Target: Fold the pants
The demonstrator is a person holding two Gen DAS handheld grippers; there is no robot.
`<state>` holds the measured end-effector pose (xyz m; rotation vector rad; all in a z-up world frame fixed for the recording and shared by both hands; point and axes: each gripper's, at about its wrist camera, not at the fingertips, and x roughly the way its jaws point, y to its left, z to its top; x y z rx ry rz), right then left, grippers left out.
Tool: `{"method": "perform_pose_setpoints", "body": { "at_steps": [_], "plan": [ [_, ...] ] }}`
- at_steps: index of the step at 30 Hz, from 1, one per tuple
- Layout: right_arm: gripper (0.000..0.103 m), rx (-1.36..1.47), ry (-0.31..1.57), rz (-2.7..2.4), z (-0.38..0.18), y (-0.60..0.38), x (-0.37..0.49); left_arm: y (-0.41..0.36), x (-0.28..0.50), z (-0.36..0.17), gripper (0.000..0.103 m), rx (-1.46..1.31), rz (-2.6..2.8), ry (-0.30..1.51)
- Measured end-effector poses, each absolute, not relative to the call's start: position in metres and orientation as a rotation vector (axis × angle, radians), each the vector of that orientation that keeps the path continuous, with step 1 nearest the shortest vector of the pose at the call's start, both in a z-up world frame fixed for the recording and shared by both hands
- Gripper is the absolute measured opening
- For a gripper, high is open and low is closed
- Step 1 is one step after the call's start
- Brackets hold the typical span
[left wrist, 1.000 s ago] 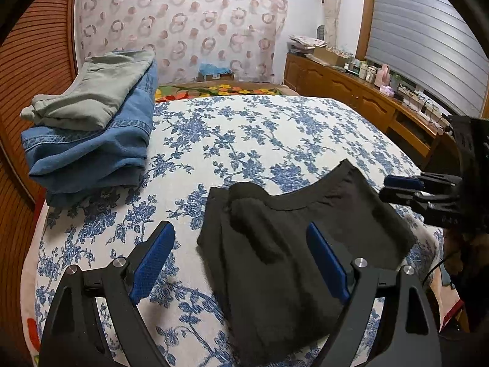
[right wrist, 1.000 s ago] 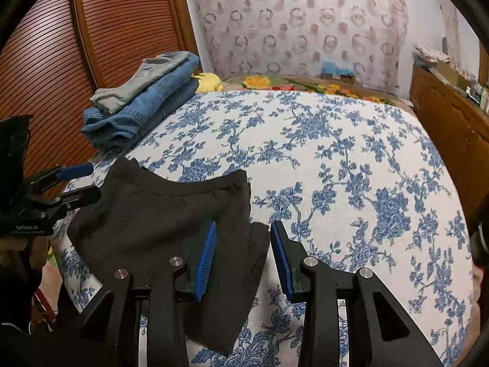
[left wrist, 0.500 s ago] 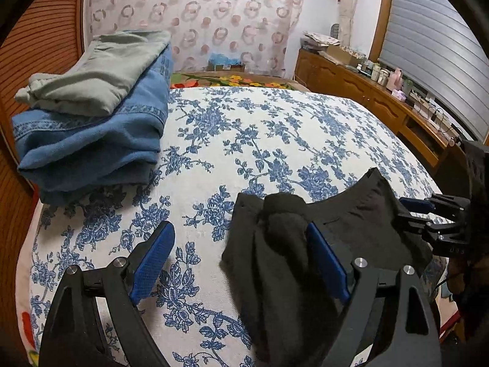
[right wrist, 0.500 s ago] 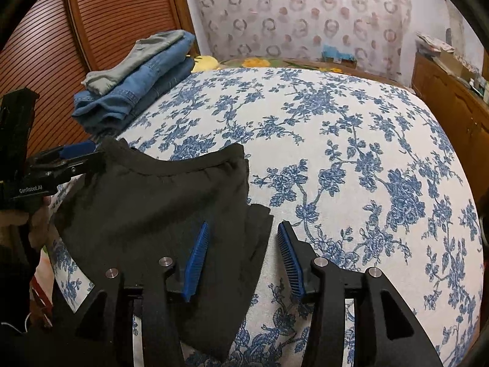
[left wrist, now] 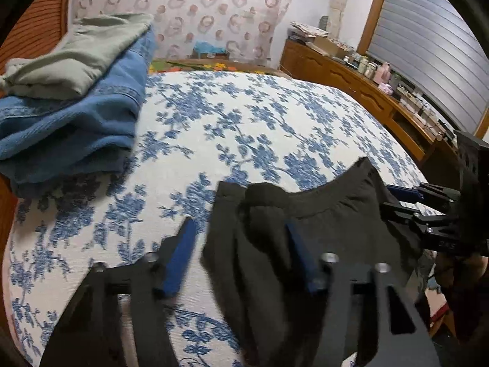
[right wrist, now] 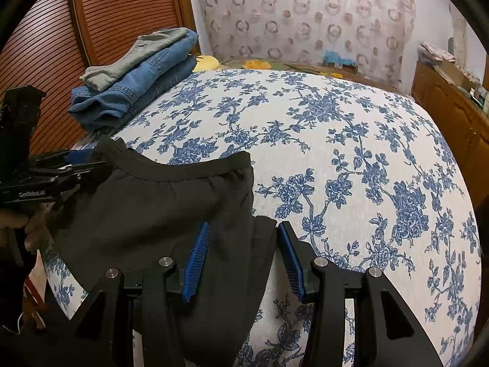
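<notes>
The black pants (right wrist: 146, 211) lie at the bed's (right wrist: 351, 140) near edge, waistband running left to right. Both claws gape over them: left claw (left wrist: 241, 253) at one end, right claw (right wrist: 243, 244) at the other.

The pants (right wrist: 159, 202) lie at the bed's (right wrist: 351, 153) near-left edge, folded clothes (right wrist: 134, 76) stacked at its far-left corner.

I see a white bedspread (right wrist: 351, 159) printed with blue flowers under everything. At its far left corner sits a pile of folded blue jeans (right wrist: 134, 91) with a grey-green folded garment (right wrist: 137, 52) on top. Behind the pile is a brown louvred door (right wrist: 101, 21). A ring-patterned curtain (right wrist: 305, 15) hangs at the far end, and a wooden sideboard (left wrist: 360, 85) cluttered with small bottles runs along my right.
</notes>
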<state>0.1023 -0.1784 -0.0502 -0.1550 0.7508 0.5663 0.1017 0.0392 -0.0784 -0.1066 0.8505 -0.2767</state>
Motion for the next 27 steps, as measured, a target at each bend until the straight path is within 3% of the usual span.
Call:
{"method": "perform_pose_setpoints", "body": {
  "at_steps": [9,10,12,14,19,23,27],
  "plan": [
    [0.049,-0.173,0.749,0.562,-0.049,-0.179,0.096,0.038,0.106,-0.080,0.055,-0.109,-0.277,0.864],
    [0.048,-0.176,0.748,0.563,-0.049,-0.179,0.096,0.038,0.106,-0.080,0.049,-0.109,-0.280,0.863],
    [0.038,-0.184,0.747,0.578,-0.049,-0.179,0.094,0.038,0.107,-0.080,0.036,-0.119,-0.300,0.869],
    [0.027,-0.188,0.754,0.602,-0.049,-0.177,0.093,0.037,0.107,-0.080,0.032,-0.132,-0.315,0.871],
    [0.019,-0.173,0.760,0.625,-0.049,-0.178,0.094,0.039,0.105,-0.080,0.031,-0.156,-0.324,0.866],
    [0.013,-0.158,0.753,0.630,-0.049,-0.180,0.094,0.038,0.100,-0.078,0.019,-0.154,-0.334,0.850],
    [0.011,-0.125,0.732,0.635,-0.047,-0.185,0.091,0.033,0.088,-0.066,0.015,-0.128,-0.327,0.805]
  ]
}}
